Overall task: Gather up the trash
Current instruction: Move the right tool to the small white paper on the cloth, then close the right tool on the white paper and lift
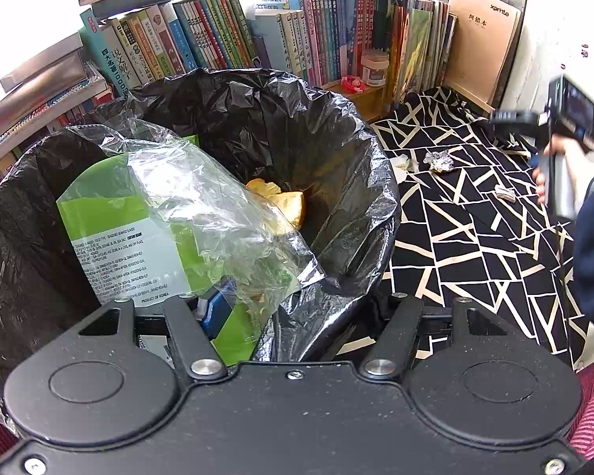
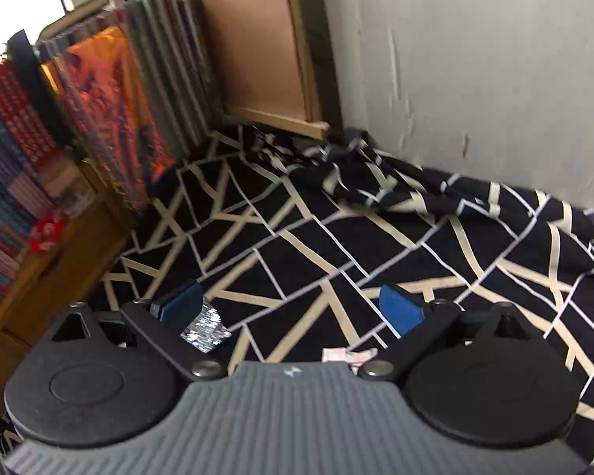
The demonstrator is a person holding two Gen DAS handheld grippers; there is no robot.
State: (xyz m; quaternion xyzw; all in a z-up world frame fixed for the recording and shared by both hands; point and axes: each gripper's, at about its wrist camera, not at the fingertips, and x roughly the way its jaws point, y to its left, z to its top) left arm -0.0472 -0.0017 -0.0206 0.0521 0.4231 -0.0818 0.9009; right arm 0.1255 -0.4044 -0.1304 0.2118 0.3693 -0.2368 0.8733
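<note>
A bin with a black liner [image 1: 372, 182] fills the left wrist view, and orange peel [image 1: 283, 200] lies at its bottom. A green seaweed packet [image 1: 111, 213] in clear plastic wrap [image 1: 202, 198] leans inside the bin, over my left gripper's blue left pad [image 1: 214, 312]. My left gripper [image 1: 297, 312] is open above the near rim; its right fingertip is lost against the dark liner. My right gripper [image 2: 289, 308] is open low over the patterned cloth, with a crumpled foil ball [image 2: 206, 330] beside its left finger. A pinkish paper scrap [image 2: 348, 354] lies just beneath it.
On the black-and-cream cloth [image 1: 475, 245] lie the foil ball [image 1: 439, 160], a white tissue wad [image 1: 402, 162] and a small scrap [image 1: 505, 192]. Rows of books [image 1: 257, 31] line the back. A small jar [image 1: 374, 67] and a brown board [image 1: 483, 43] stand near the white wall [image 2: 475, 59].
</note>
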